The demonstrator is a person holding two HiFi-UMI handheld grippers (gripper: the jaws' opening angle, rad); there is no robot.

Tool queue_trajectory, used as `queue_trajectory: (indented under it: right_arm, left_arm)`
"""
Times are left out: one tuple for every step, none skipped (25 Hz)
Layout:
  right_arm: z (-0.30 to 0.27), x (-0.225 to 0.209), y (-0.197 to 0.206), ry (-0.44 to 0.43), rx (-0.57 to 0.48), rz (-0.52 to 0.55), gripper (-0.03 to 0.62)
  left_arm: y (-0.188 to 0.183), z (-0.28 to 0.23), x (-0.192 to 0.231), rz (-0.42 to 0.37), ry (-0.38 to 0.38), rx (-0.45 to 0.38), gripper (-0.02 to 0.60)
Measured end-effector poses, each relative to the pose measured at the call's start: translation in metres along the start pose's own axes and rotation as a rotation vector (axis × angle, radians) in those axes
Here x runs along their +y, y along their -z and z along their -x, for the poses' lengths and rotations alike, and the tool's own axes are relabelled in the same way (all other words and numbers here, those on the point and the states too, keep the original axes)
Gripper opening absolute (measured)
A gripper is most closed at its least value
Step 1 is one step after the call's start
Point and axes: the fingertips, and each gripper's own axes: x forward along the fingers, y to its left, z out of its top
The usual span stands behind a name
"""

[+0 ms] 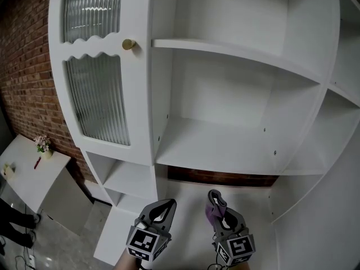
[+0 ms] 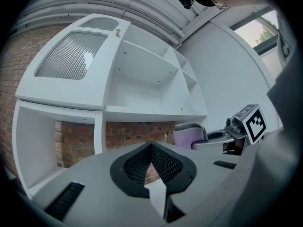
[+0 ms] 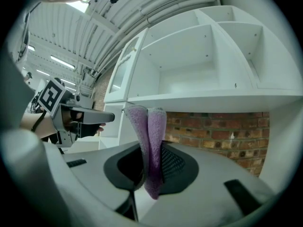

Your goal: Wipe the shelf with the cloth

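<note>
A white shelf unit point(image 1: 242, 151) fills the head view, with open compartments and a broad lower shelf board. My right gripper point(image 1: 216, 203) is low in that view, below the shelf, shut on a folded purple cloth point(image 1: 212, 211). In the right gripper view the cloth point(image 3: 150, 145) stands up between the jaws, with the shelf point(image 3: 213, 100) above and ahead. My left gripper point(image 1: 164, 210) hangs beside it to the left, its jaws closed with nothing between them point(image 2: 152, 162). The left gripper view also shows the purple cloth point(image 2: 188, 135) in the right gripper.
A cabinet door point(image 1: 98, 83) with ribbed glass and a brass knob point(image 1: 129, 44) stands at the shelf's left. A brick wall point(image 1: 28, 83) lies behind. A low white table point(image 1: 25, 173) with small flowers sits at far left. Exposed brick point(image 1: 219, 178) shows under the lower shelf.
</note>
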Motion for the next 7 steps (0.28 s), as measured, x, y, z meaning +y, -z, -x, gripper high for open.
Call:
queue_trajectory:
  right_arm:
    - [-0.0013, -0.0003, -0.0001, -0.003, 0.0, -0.002, 0.067]
    - [-0.0027, -0.0007, -0.0002, -0.006, -0.001, -0.004, 0.067]
    - [-0.0042, -0.0012, -0.0001, -0.009, -0.001, -0.006, 0.067]
    - [-0.0057, -0.0018, 0.0002, -0.012, -0.001, -0.006, 0.067]
    - [-0.0073, -0.0025, 0.0006, -0.015, -0.001, -0.006, 0.067]
    - [-0.009, -0.0033, 0.0011, -0.017, 0.0, -0.006, 0.067]
    - [-0.0106, -0.004, 0.0016, -0.019, 0.001, -0.005, 0.067]
  left_arm:
    - [0.0015, -0.001, 0.0004, 0.002, 0.001, 0.009, 0.014]
    - [0.0026, -0.002, 0.0009, 0.003, 0.001, 0.016, 0.014]
    - [0.003, -0.0031, 0.0015, 0.005, 0.001, 0.018, 0.014]
    - [0.0027, -0.0045, 0.0021, 0.006, 0.0, 0.017, 0.014]
    - [0.0022, -0.006, 0.0028, 0.008, -0.002, 0.014, 0.014]
    - [0.002, -0.0074, 0.0037, 0.008, -0.004, 0.01, 0.014]
    - [0.0018, -0.0089, 0.0046, 0.008, -0.006, 0.006, 0.014]
